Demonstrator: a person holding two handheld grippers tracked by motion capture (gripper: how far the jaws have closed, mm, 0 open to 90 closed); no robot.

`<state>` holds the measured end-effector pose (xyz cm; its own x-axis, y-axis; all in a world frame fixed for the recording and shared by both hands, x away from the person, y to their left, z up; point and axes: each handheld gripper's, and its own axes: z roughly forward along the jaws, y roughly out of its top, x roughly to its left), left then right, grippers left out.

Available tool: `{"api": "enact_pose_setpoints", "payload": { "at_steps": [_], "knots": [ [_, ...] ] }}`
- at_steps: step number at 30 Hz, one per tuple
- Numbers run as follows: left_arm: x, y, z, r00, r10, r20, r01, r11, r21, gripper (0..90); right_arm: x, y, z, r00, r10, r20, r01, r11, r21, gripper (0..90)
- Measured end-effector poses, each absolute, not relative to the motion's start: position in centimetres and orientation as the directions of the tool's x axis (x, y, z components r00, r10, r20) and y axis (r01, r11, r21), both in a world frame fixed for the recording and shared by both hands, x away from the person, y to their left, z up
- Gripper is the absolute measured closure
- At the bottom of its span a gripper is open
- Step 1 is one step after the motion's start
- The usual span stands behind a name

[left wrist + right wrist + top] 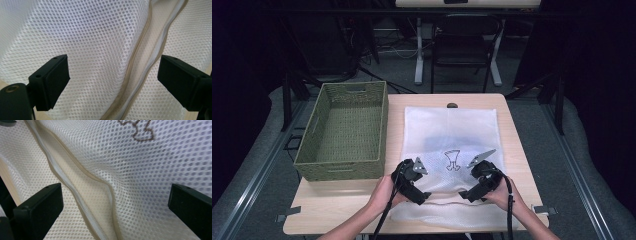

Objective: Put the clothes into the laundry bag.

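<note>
A white mesh laundry bag (451,135) lies flat on the wooden table (337,202), with a brown printed mark (452,160) on it and a dim bluish shape showing through its middle. Its zipper (447,204) runs along the near end and gapes slightly. My left gripper (426,196) hovers over the bag's near left part, open, its pads apart above the mesh (95,50) and the zipper (140,65). My right gripper (463,195) hovers over the near right part, also open, with the zipper (75,195) and the mark (140,130) below it. Nothing is pinched.
An empty green woven basket (343,132) stands on the table's left side, close to the bag's left edge. A small dark knob (452,105) sits at the table's far edge. A black chair (464,47) and desk legs stand beyond the table.
</note>
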<state>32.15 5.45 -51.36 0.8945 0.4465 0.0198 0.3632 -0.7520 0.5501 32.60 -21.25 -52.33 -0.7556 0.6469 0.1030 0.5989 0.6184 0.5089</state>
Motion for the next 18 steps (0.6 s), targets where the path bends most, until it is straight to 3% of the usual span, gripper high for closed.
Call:
{"api": "enact_pose_setpoints", "payload": {
  "at_steps": [3,18],
  "knots": [
    [31.8,6.0,-50.9,0.89,0.451,0.057,0.346,-0.754,0.559,10.6,32.6,-21.8,-52.0,-0.754,0.649,0.101,0.593,0.606,0.53,0.0],
    [29.7,11.0,-49.1,0.84,0.541,0.04,0.41,-0.68,0.608,9.4,31.4,-23.7,-49.4,-0.726,0.687,0.041,0.568,0.565,0.598,0.0]
  ]
}}
